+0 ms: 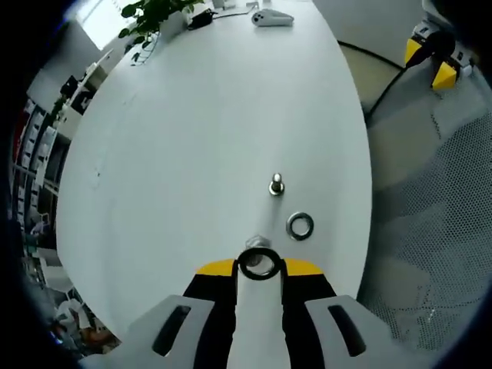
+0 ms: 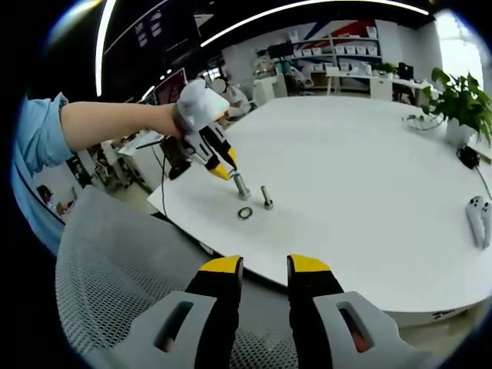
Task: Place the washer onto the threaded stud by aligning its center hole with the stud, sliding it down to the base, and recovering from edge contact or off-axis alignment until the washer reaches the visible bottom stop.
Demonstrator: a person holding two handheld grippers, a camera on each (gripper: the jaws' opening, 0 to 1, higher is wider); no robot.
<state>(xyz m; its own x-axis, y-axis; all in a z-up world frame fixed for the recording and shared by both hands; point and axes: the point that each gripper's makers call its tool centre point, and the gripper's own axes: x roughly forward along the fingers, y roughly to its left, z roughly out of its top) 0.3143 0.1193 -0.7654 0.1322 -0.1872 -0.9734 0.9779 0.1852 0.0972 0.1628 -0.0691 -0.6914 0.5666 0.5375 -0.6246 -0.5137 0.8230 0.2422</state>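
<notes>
The white table (image 1: 192, 138) held the threaded stud (image 1: 277, 184); the left gripper (image 1: 259, 267) pinched a washer (image 1: 259, 264) by its rim, judged light, stiff, slippery; the right gripper (image 2: 265, 265) hung spread, empty; a spare washer (image 1: 300, 226) lay beside the stud.

No text or label can be read.

Open-plan office or lab, large white round table (image 2: 369, 177) ahead of the right gripper, storage shelves (image 2: 350, 58) beyond it, potted plant (image 2: 461, 100) far right, ceiling light strips (image 2: 307, 9), mesh chair (image 2: 108, 269) close below.
</notes>
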